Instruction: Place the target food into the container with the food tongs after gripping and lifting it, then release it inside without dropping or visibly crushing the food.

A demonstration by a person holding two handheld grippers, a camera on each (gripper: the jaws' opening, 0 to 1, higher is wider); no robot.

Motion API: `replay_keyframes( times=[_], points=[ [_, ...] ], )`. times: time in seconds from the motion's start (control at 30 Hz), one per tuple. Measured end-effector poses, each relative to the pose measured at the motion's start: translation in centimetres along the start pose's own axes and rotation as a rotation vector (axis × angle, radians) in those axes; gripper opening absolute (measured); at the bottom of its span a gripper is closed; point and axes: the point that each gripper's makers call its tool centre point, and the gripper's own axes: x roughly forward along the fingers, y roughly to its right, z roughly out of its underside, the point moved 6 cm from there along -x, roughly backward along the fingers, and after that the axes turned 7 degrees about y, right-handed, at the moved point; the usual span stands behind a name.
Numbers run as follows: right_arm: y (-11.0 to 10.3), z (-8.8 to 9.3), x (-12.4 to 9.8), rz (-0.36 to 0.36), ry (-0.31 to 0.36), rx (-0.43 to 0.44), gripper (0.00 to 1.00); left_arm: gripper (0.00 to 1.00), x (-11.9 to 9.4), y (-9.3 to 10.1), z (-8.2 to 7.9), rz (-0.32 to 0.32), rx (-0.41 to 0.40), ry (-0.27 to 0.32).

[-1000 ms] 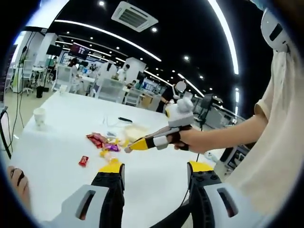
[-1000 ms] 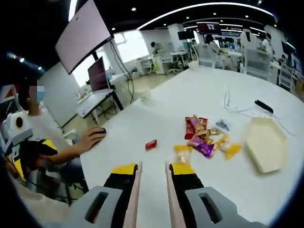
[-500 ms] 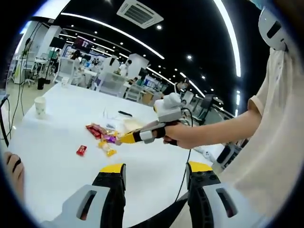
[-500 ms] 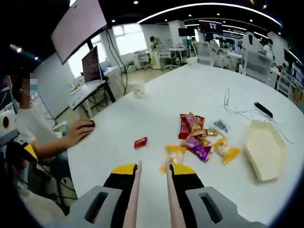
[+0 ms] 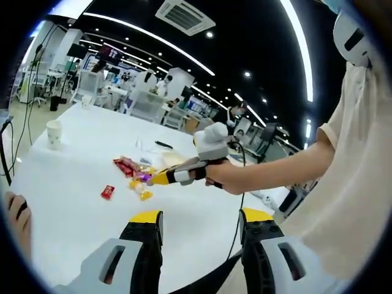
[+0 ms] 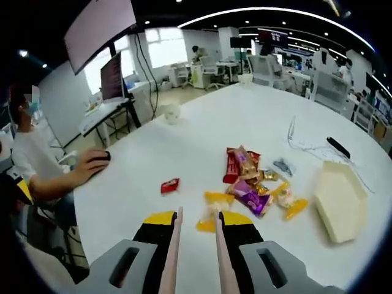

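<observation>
White bench (image 6: 202, 141) across most of the right gripper view, running from lower left to the upper right; also across the left half of the left gripper view.

Cream, shallow, six-sided container (image 6: 340, 199) at the right of the right gripper view, flat on the bench, apart from the snacks.

Right gripper (image 6: 196, 215) rising from the bottom centre of its own view, black with yellow tips, fingers (image 6: 173, 245) drawn narrow with a slim gap and nothing clearly clamped between them. Seen too from the side at centre of the left gripper view (image 5: 154, 179), held in a hand (image 5: 226, 176), tip over the snack pile.

Left gripper (image 5: 199, 215) at the bottom of its own view, fingers (image 5: 147, 236) spread wide, bare bench between them.

Heap of wrapped snacks (image 6: 254, 184) at centre right of the right gripper view, lying on the bench left of the container: red bars at the top, a purple packet in the middle, yellow and orange pieces at the lower edge. Yellow packet (image 6: 211, 211) lowest and nearest, just above the right gripper's tips, whether touching cannot be told.

Paper cup (image 5: 54, 134) at the left of the left gripper view, upright.

Small red packet (image 6: 169, 184) alone, left of the heap.
</observation>
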Motion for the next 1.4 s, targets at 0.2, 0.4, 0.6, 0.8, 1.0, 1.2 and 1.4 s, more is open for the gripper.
replay_keyframes(
  times=[0.2,0.4,0.6,0.8,1.0,1.2,1.4],
  points=[
    [1.2,0.5,1.4,0.021,-0.019,0.026,0.27,0.49,-0.2,-0.8,-0.4,-0.018,-0.023,0.015],
    [1.5,0.9,2.6,0.020,-0.043,0.037,0.27,0.49,-0.5,-1.5,-0.1,-0.026,-0.035,0.002],
    [1.5,0.8,3.6,0.035,-0.059,0.019,0.27,0.48,-0.8,-2.0,-0.7,-0.020,-0.037,-0.006],
    [1.3,0.9,4.3,0.043,-0.069,0.010,0.27,0.48,-0.7,-2.6,-1.0,-0.019,-0.034,-0.016],
    [1.2,1.1,4.7,0.071,-0.092,-0.086,0.27,0.48,-0.7,-2.9,-0.9,-0.015,-0.042,-0.022],
    [1.6,1.3,4.6,0.096,-0.105,-0.075,0.27,0.47,-0.6,-3.1,-0.8,-0.013,-0.052,-0.023],
    [2.2,1.8,5.0,0.109,-0.137,-0.028,0.27,0.47,-0.6,-3.1,-0.7,-0.014,-0.060,-0.022]
  ],
)
